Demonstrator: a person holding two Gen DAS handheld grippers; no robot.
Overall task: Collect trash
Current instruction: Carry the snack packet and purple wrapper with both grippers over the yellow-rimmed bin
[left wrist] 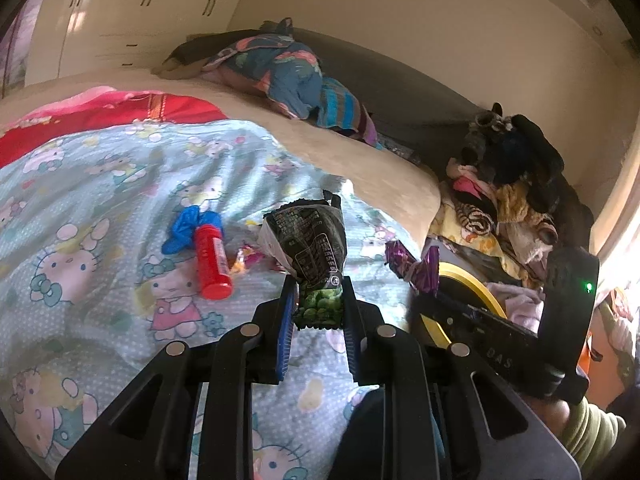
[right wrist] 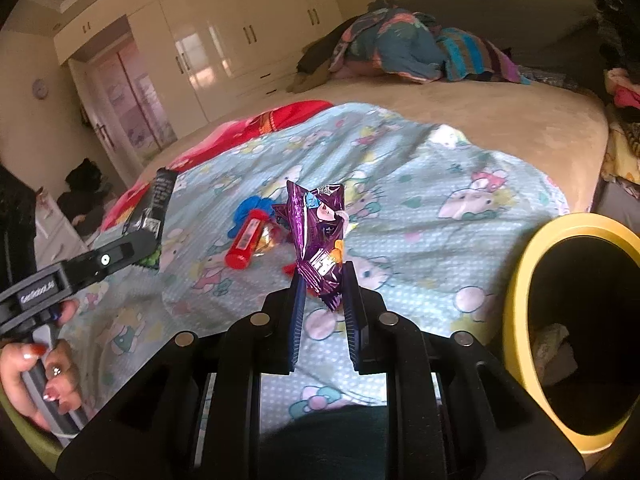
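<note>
Green pea packet [left wrist: 316,256] pinched by its lower end in the left claw [left wrist: 318,312], long axis upright, raised above the bed [left wrist: 372,168]. Purple wrapper [right wrist: 320,240] clamped the same way in the right claw [right wrist: 323,304], standing upright, crumpled. Both claws tilt downward over the cartoon-print quilt [right wrist: 440,184]. A hand [right wrist: 36,376] grips the left handle. Yellow-rimmed bin [right wrist: 516,300] just right of the right claw. Further out on the quilt: red tube [left wrist: 213,264] touching blue plastic [left wrist: 184,224], small candy wrappers [left wrist: 248,258]. Beyond, a clothes heap [left wrist: 280,72] and wardrobes [right wrist: 224,40].
</note>
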